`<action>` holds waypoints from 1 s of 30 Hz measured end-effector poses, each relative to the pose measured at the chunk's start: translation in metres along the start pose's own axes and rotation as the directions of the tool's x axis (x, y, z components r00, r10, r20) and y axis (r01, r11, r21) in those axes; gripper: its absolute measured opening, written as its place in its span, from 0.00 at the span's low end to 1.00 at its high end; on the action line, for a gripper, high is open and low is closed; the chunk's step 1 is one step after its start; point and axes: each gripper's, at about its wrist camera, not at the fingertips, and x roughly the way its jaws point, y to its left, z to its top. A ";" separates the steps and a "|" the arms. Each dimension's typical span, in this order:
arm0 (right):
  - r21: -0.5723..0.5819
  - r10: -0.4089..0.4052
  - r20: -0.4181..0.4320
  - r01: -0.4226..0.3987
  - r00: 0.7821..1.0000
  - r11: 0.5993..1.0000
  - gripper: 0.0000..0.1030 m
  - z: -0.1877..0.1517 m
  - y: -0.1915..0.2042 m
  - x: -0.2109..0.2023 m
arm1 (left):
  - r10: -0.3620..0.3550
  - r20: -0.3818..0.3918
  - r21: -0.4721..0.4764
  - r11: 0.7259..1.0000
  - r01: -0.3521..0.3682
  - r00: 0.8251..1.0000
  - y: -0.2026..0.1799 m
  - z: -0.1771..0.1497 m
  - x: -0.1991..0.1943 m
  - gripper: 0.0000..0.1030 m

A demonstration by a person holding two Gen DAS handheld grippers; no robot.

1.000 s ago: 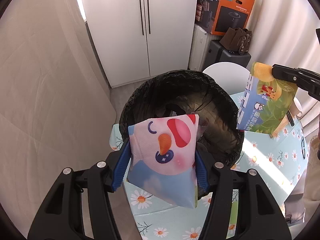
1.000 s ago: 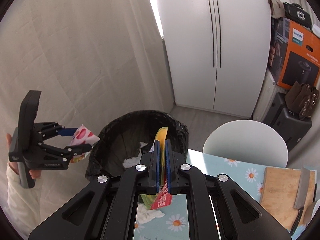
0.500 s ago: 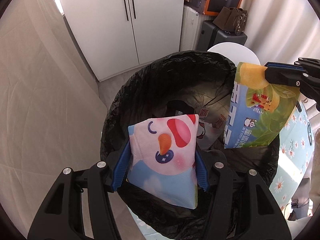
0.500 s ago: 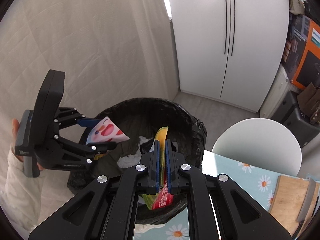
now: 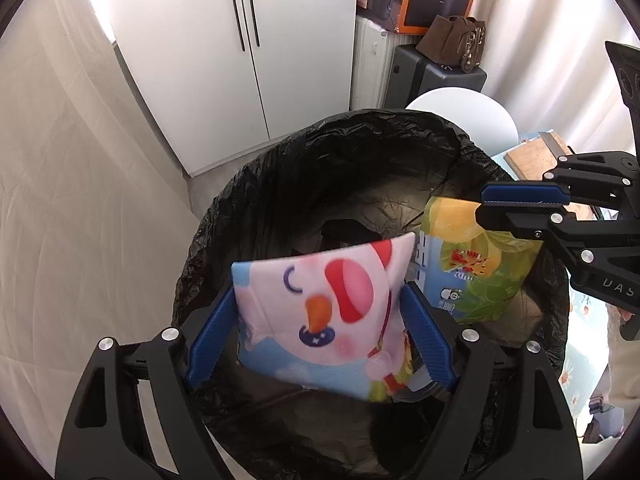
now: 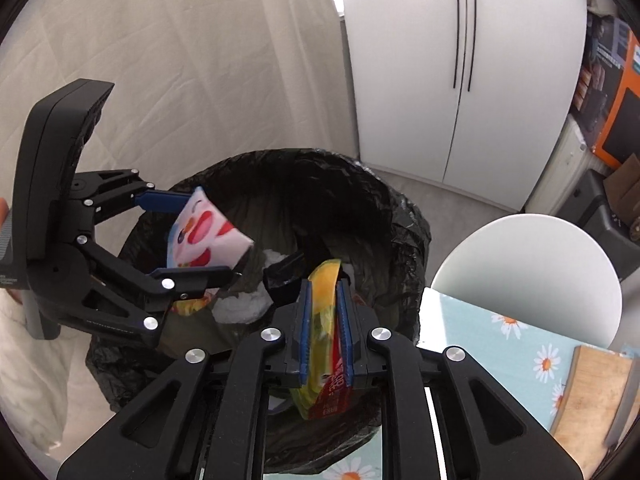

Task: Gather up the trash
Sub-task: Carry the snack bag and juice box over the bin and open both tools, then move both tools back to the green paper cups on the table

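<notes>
Both packets have travelled from beside the table to over the mouth of the bin since a second ago, and the bin now fills the lower half of each view. A pink cartoon packet [image 5: 320, 312] sits pinched between the blue pads of the left gripper [image 5: 320, 320], its jaws spread wide around the puffy pack, hanging above the near side of the black-lined trash bin [image 5: 256, 208]. A green lemon packet [image 5: 480, 268] is clamped flat in the right gripper [image 6: 324, 332], whose jaws are pressed nearly together on its upper edge; the lower part dangles inside the rim.

As far as progress goes, I judge the carrying step finished and the release not yet made: both packets are over the opening but both are gripped. Crumpled white tissue [image 6: 240, 304] and a dark wrapper [image 6: 284, 276] already lie at the bottom of the bin, so some trash seems to be collected. What remains on the table cannot be told, since only a corner shows.

Around the bin stand a white cupboard [image 5: 224, 40], a round white stool [image 6: 528, 280], and the flowered tablecloth [image 6: 500, 332] carrying a wooden cutting board [image 6: 592, 396]. Nothing blocks the drop itself; the two packets hang close together, so they could brush one another, and the loose liner folds at the rim might catch a corner
</notes>
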 end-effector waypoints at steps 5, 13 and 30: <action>-0.032 -0.070 0.107 0.074 0.992 0.997 0.74 -0.006 0.001 -0.040 | 0.012 0.063 -0.036 0.999 -0.010 0.998 0.003 0.000 -0.024 0.91; -0.045 -0.170 0.142 0.178 0.975 0.983 0.89 -0.027 0.004 -0.073 | 0.036 0.141 -0.107 0.994 -0.021 0.989 0.004 -0.018 -0.072 0.94; -0.099 -0.162 0.057 0.167 0.985 0.981 0.92 -0.089 0.029 -0.097 | 0.052 0.104 -0.103 0.994 -0.042 0.993 -0.051 -0.104 -0.110 0.94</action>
